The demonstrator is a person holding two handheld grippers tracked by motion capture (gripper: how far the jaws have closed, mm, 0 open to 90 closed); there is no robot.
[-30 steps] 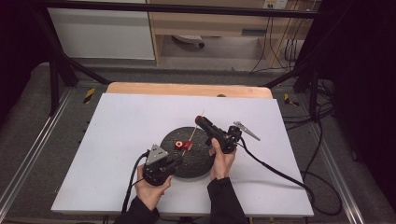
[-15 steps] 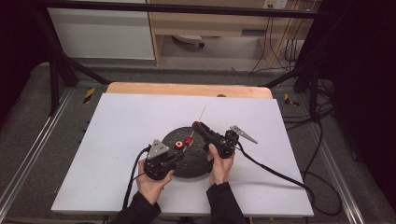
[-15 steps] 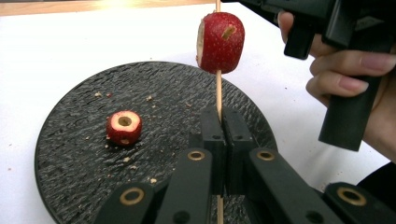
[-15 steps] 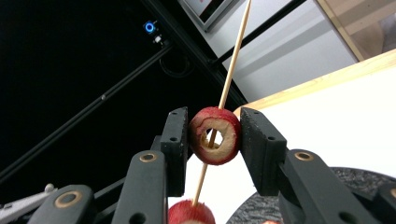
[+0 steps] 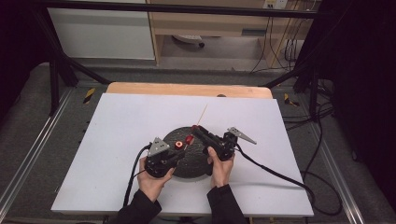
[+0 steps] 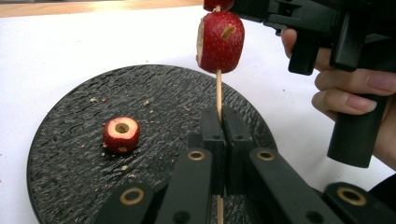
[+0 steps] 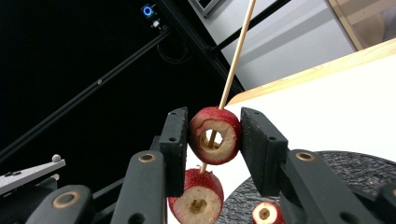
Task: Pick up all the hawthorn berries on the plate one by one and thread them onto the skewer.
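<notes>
Left gripper (image 5: 180,154): black two-jaw tool in the person's left hand (image 5: 152,183), low over the near-left part of the plate; jaws clenched on the lower end of the skewer, seen in the left gripper view (image 6: 223,126).
Right gripper (image 5: 194,131): black two-jaw tool in the person's right hand (image 5: 219,169), reaching in from the right; in the right gripper view (image 7: 212,140) its pads grasp the upper fruit piece from both sides.
Skewer (image 6: 218,91): thin pale wooden stick, slanting up and away from the left gripper, through both threaded pieces, its free end above the table (image 5: 203,113).
Upper fruit piece (image 7: 215,135): red hollowed round fruit with pale cored centre, threaded on the skewer, between the right gripper's pads.
Lower fruit piece (image 6: 220,42): same red cored fruit, on the skewer just below the upper one, clear of the plate.
Loose fruit piece (image 6: 121,134): red cored fruit lying hole-up on the plate, left of the skewer.
Plate (image 6: 159,93): round black rough-textured slate dish, scattered with crumbs.
Table (image 5: 116,121): white sheet over a wooden top.
</notes>
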